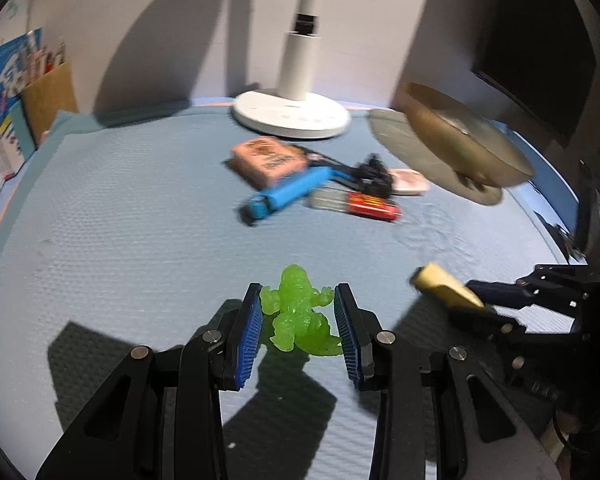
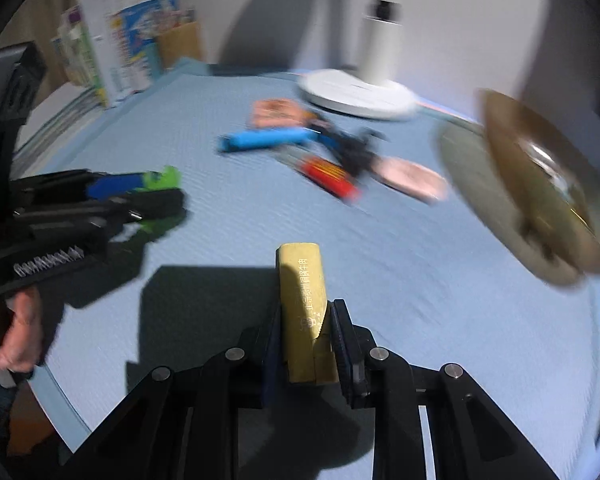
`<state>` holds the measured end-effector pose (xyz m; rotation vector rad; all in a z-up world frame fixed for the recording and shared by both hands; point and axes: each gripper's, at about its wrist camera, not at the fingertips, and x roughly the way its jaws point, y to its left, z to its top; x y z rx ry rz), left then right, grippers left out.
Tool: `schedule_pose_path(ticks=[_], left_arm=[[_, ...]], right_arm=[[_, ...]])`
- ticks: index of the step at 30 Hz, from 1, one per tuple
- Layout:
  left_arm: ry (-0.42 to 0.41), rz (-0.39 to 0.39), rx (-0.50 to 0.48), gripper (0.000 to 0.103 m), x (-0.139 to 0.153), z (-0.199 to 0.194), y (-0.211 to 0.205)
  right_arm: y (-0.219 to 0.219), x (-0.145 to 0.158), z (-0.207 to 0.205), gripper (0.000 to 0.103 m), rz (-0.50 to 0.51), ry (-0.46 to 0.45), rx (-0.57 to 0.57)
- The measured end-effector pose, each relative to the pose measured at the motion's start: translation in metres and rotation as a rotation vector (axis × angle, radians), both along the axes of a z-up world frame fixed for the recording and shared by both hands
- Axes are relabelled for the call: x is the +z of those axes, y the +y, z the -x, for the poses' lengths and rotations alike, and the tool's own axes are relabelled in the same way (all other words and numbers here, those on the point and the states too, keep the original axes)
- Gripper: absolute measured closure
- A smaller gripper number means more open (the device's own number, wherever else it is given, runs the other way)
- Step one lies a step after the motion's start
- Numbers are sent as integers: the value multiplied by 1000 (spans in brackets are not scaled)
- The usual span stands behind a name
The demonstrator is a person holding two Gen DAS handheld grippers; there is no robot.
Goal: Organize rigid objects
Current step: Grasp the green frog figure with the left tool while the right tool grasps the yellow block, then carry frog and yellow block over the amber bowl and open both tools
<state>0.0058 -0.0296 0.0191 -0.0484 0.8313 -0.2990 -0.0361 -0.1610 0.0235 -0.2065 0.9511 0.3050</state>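
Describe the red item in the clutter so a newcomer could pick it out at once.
Start at the white lamp base at the back of the blue mat. In front lies a small pile; the red tube sits at its near edge, right of the blue cylinder. It alone is red with yellow print and a clear end.

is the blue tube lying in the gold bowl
No, the blue tube lies on the mat, apart from the gold bowl.

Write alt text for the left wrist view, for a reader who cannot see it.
The left tongs grip a translucent green monster figure above a pale blue mat. At right, the right tongs hold a tan block. Farther back lie a blue tube, a pink box and a white lamp base.
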Motion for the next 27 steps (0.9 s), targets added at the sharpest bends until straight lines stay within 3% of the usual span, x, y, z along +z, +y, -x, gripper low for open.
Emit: schedule_pose_path(ticks=[6, 8, 9, 15, 18, 20, 23, 27], left_arm=[[3, -4, -45, 70, -2, 8, -29], [18, -41, -42, 70, -8, 8, -34], [20, -47, -39, 70, -8, 8, -34], [28, -44, -34, 70, -10, 9, -35], [23, -60, -38, 70, -9, 10, -39], [19, -77, -45, 70, -9, 10, -42], [18, -69, -59, 70, -3, 8, -48], [-31, -37, -82, 70, 24, 0, -57]], right_arm=[[-56, -6, 21, 79, -57, 25, -108], [-61, -6, 27, 72, -88, 26, -110], [-62, -6, 28, 68, -102, 29, -109], [-48, -9, 18, 68, -59, 2, -149], [-34, -9, 19, 80, 8, -32, -131], [-26, -9, 23, 80, 17, -37, -94], [-27, -3, 29, 80, -55, -6, -47], [-48, 25, 31, 80, -138, -51, -57]])
